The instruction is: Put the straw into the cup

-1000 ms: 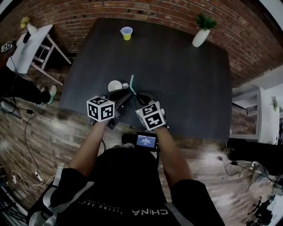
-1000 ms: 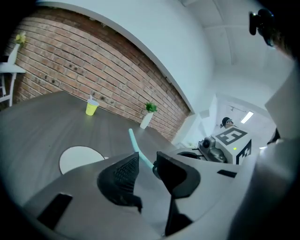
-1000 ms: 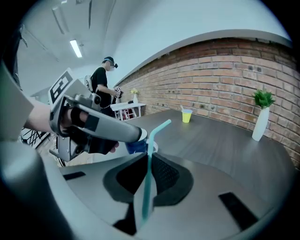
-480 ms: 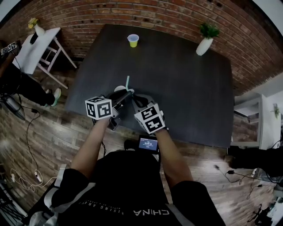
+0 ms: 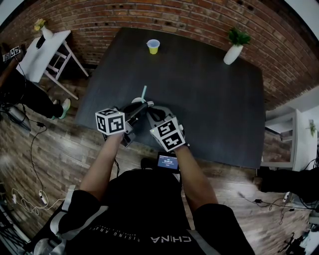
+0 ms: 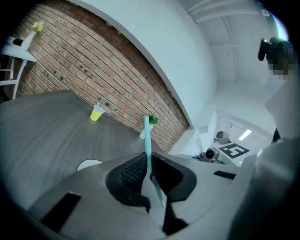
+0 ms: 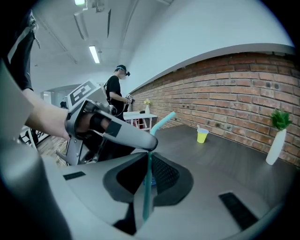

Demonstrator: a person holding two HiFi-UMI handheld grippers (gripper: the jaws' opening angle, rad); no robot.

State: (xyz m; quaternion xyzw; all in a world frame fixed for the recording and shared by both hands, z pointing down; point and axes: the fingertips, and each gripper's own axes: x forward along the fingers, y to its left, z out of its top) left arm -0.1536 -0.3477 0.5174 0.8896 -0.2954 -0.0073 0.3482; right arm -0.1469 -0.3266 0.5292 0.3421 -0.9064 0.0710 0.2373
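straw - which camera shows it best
The right gripper view. The straw shows nearly whole there, bent top included, pinched by the right gripper and the left gripper. The left gripper view shows only a straight stretch rising between its shut jaws. The head view shows just the tip above the grippers.

I see a teal straw (image 5: 144,92), a yellow cup (image 5: 153,46) and a dark grey surface (image 5: 209,99). The wall (image 5: 164,12) is red brick.
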